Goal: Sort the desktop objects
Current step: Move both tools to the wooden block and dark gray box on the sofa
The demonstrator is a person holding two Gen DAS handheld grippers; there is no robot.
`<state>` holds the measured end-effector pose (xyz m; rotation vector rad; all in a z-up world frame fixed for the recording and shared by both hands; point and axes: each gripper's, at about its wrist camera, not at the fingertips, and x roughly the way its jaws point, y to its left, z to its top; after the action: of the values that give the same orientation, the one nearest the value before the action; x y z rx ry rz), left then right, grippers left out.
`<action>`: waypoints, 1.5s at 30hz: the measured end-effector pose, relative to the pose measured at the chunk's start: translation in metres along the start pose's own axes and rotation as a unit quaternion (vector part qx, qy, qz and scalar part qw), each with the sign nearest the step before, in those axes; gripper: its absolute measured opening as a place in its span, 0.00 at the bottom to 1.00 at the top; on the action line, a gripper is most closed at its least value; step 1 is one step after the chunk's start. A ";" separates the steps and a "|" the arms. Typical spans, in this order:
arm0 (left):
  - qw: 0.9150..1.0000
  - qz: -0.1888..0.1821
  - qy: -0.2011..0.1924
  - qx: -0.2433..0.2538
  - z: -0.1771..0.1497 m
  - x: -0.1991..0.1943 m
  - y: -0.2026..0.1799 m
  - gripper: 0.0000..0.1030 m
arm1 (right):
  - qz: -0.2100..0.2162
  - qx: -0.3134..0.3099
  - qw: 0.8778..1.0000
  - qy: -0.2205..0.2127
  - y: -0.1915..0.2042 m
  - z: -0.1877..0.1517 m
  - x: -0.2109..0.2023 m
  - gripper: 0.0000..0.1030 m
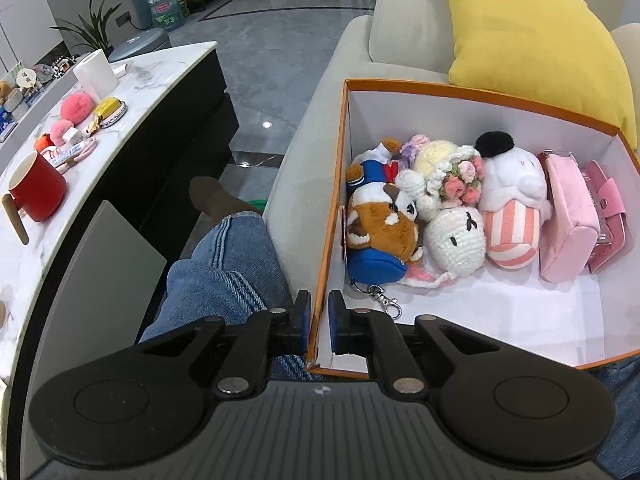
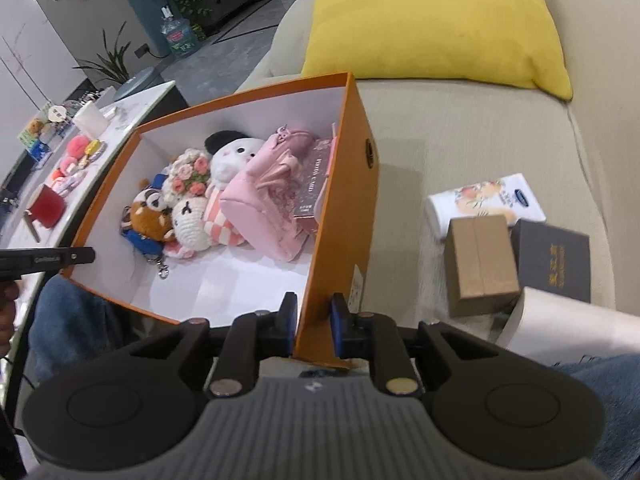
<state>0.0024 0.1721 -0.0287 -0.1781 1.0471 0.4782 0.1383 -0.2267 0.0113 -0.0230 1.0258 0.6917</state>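
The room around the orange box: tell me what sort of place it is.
Most likely a home living room: a beige sofa with a yellow cushion, a marble-topped table and a potted plant by the wall.

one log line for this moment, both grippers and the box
left gripper: shut on orange box left wall | right gripper: shut on right wall | box: plush toys, pink pouch inside

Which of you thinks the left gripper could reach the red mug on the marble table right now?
Probably not at once: the left gripper is shut on the orange box's wall, so it must let go first. Otherwise the red mug stands unblocked near the table edge.
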 end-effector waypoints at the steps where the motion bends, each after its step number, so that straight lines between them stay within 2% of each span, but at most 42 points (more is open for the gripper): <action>1: 1.000 -0.002 -0.002 -0.003 0.001 -0.002 0.001 0.10 | 0.005 0.000 1.000 -0.003 -0.002 0.001 0.000 0.19; 4: 1.000 -0.008 -0.027 -0.008 0.003 -0.016 0.000 0.10 | 0.026 0.006 1.000 -0.016 -0.008 0.005 -0.010 0.19; 5: 0.999 -0.008 -0.035 -0.008 0.004 -0.021 -0.001 0.10 | 0.028 0.001 0.999 -0.028 -0.009 0.004 -0.017 0.23; 6: 0.999 -0.009 -0.042 -0.006 0.005 -0.026 -0.002 0.10 | 0.027 -0.004 0.999 -0.039 -0.010 0.004 -0.024 0.32; 10: 0.996 -0.036 -0.082 0.026 0.007 -0.051 -0.022 0.10 | 0.023 -0.013 0.997 -0.068 -0.024 0.001 -0.050 0.48; 12: 0.992 -0.061 -0.101 0.049 0.007 -0.063 -0.039 0.11 | 0.006 -0.022 0.996 -0.082 -0.033 -0.001 -0.063 0.63; 16: 0.978 -0.122 -0.132 0.106 0.009 -0.087 -0.081 0.15 | -0.043 -0.034 0.994 -0.096 -0.055 -0.002 -0.091 0.67; 20: 0.958 -0.175 -0.158 0.164 0.008 -0.107 -0.122 0.18 | -0.091 -0.014 0.988 -0.121 -0.090 0.002 -0.126 0.67; 21: 0.952 -0.190 -0.160 0.177 0.008 -0.110 -0.133 0.19 | -0.109 -0.016 0.987 -0.119 -0.097 0.005 -0.131 0.70; 24: 0.936 -0.230 -0.151 0.217 0.008 -0.116 -0.168 0.22 | -0.140 -0.010 0.986 -0.086 -0.119 0.018 -0.137 0.76; 28: 0.918 -0.268 -0.122 0.266 0.006 -0.110 -0.210 0.24 | -0.113 0.013 0.993 -0.010 -0.143 0.031 -0.119 0.76; 30: 0.914 -0.279 -0.097 0.279 0.005 -0.103 -0.227 0.27 | -0.091 0.000 0.995 0.038 -0.150 0.035 -0.100 0.76; 33: 0.908 -0.294 -0.063 0.291 0.003 -0.090 -0.249 0.32 | -0.080 -0.034 0.990 0.107 -0.155 0.043 -0.069 0.76; 36: 0.907 -0.295 -0.038 0.299 0.000 -0.080 -0.263 0.38 | -0.071 -0.086 0.980 0.162 -0.153 0.049 -0.040 0.76; 38: 0.909 -0.294 -0.020 0.295 0.001 -0.070 -0.269 0.42 | -0.057 -0.115 0.972 0.195 -0.152 0.053 -0.023 0.76; 39: 0.910 -0.292 -0.013 0.294 0.002 -0.064 -0.274 0.48 | -0.053 -0.130 0.968 0.207 -0.151 0.054 -0.016 0.76; 45: 0.912 -0.283 0.015 0.296 0.006 -0.041 -0.290 0.48 | -0.031 -0.194 0.942 0.272 -0.151 0.052 0.021 0.76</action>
<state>0.1234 -0.0939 -0.0144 0.0568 1.0705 -0.3755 0.2674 -0.3175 -0.0218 -0.6171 1.3912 0.8427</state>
